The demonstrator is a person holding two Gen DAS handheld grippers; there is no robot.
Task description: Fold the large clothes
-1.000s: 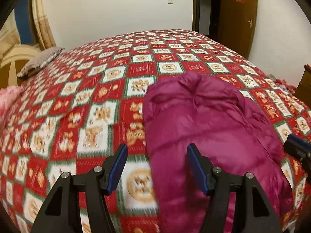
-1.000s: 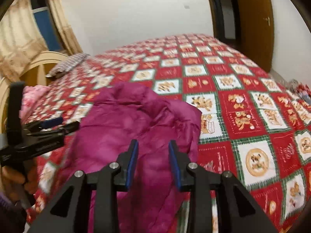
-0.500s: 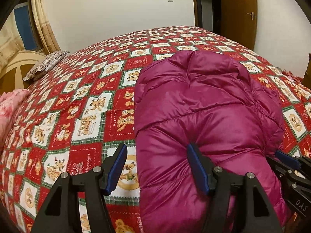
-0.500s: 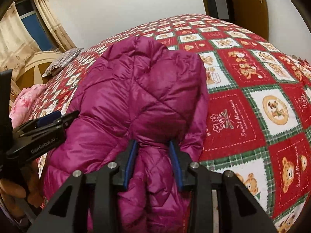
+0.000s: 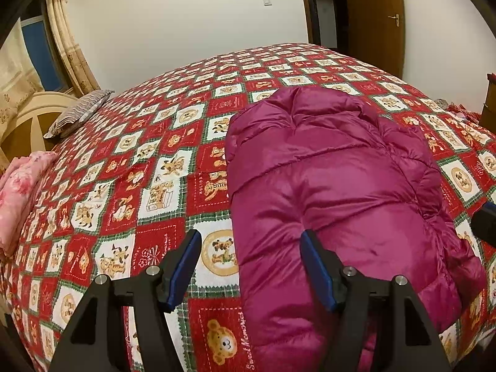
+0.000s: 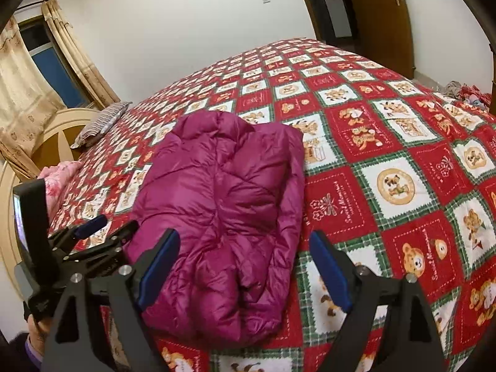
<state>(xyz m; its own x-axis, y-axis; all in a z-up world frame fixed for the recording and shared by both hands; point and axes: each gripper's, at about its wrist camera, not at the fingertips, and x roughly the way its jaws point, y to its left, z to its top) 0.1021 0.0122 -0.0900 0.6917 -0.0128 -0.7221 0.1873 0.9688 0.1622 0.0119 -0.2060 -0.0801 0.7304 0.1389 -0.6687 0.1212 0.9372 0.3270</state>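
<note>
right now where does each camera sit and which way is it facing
Left wrist: on the left claw, angled down over the magenta jacket's left edge; its own open fingers show.
Right wrist: on the right claw, jaws opening, over the jacket's right edge; left claw and a hand show.
Shared: jacket, bedspread, striped pillow, door.

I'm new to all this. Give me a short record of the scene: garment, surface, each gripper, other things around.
garment: magenta puffer jacket, folded into a bundle
surface: red patchwork bedspread with bear squares
left gripper: open, one finger on the jacket
right gripper: jaws opening, jacket lies between them, not pressed
nearby: striped pillow, pink cloth, wooden door
</note>
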